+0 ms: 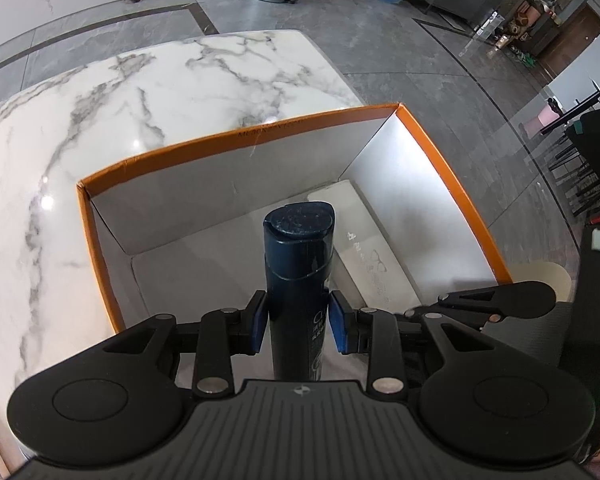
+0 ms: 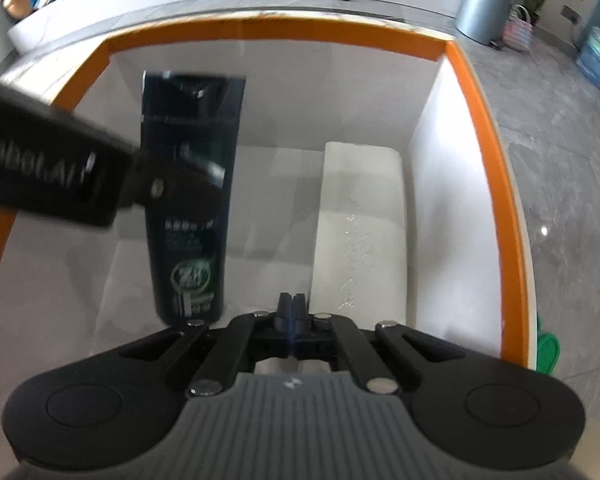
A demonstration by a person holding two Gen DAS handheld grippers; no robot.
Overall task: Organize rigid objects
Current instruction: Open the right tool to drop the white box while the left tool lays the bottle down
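Two grippers are working over one white marble table (image 1: pixel 100 120), and most of its near corner is being taken by a big open box (image 1: pixel 260 140) with an orange rim and white inside walls. Inside this box a white flat pack (image 2: pixel 360 232) is lying along the right wall. Next in size, a dark blue bottle (image 1: pixel 298 272) is hanging over the box interior, cap pointing forward and down, and I cannot tell if it is touching the floor of the box. The left gripper (image 1: pixel 298 320) is pointing steeply downward and is grasping this bottle around the body, with its blue pads (image 1: pixel 339 324) pressing on both sides. In the right wrist view this gripper is reaching in from the left edge. The right gripper (image 2: pixel 289 312) is also tilting steeply down into the box, between the bottle and the white pack, and its jaws are clenched together with nothing between them.
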